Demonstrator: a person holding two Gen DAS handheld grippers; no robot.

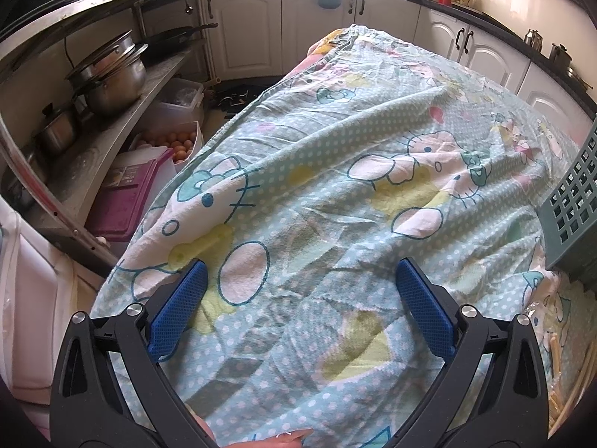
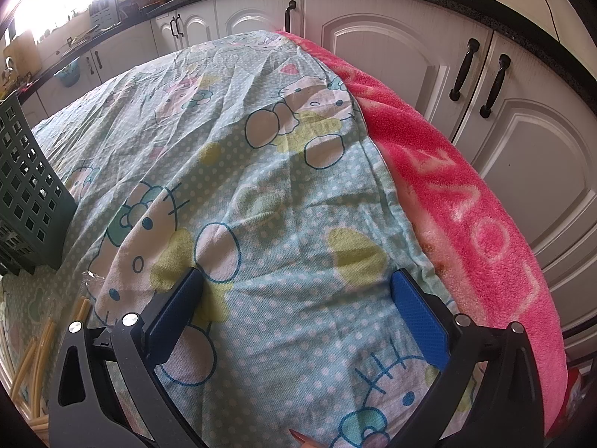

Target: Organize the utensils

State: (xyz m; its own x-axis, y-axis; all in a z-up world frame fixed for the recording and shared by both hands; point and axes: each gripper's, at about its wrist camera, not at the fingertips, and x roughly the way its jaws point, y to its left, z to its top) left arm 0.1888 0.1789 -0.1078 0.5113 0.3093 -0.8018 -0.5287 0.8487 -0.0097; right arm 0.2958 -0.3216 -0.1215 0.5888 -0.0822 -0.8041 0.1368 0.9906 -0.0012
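Observation:
A green perforated basket (image 1: 576,205) stands at the right edge of the left wrist view and shows again as the basket (image 2: 28,190) at the left of the right wrist view. Pale yellow sticks, likely chopsticks (image 2: 41,339), lie below it on the cartoon-print cloth (image 2: 261,194); the same chopsticks (image 1: 556,369) peek in at the lower right. My left gripper (image 1: 301,272) hangs open over the cloth (image 1: 335,186), holding nothing. My right gripper (image 2: 296,280) is open too, over bare cloth, right of the sticks.
A pink fleece blanket (image 2: 466,205) hangs off the table's right side before white cabinets (image 2: 410,56). On the left a steel shelf holds pots (image 1: 112,74); eggs (image 1: 175,143) and a pink-lidded box (image 1: 127,201) sit below. A fingertip (image 1: 294,436) shows at the bottom edge.

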